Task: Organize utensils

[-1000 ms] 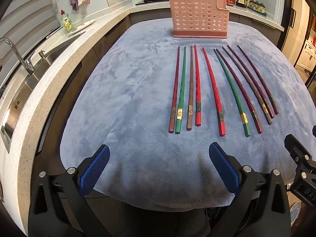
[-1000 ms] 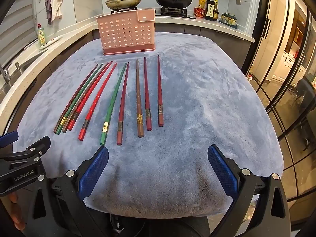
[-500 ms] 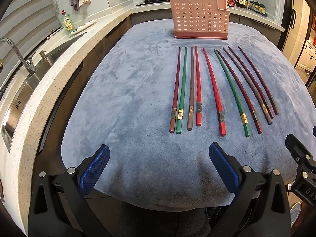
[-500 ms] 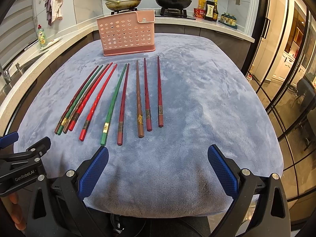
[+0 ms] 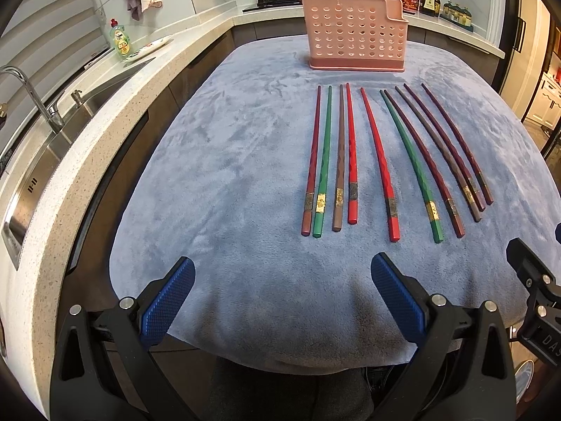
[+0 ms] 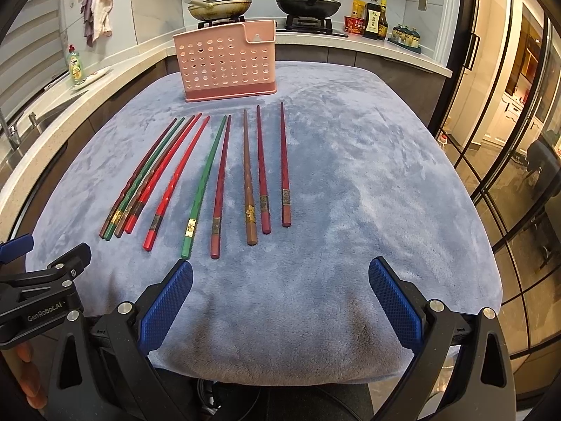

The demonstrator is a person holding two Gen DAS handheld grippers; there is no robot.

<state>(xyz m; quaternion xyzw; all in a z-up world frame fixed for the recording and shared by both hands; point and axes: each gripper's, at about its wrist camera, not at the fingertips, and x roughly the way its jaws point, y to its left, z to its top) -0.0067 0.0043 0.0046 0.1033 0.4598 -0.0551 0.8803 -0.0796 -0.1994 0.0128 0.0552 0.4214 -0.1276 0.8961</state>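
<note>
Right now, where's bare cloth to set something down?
Free: left of the chopsticks toward the counter, and right of the outermost one to the cloth edge. Crowded: the chopstick row below the pink holder.

Evenly and brightly lit from overhead; sharp at centre, heavily bowed with dark vignetting at the edges. Soft shadows on the blue cloth (image 5: 245, 161); warm glare on glass doors (image 6: 519, 147).

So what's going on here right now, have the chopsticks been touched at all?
Not yet. Nine chopsticks lie in a row on the blue cloth, thin ends toward the pink holder at the far edge, which looks empty through its holes. The left gripper and right gripper are both open over the near edge of the cloth, holding nothing.
</note>
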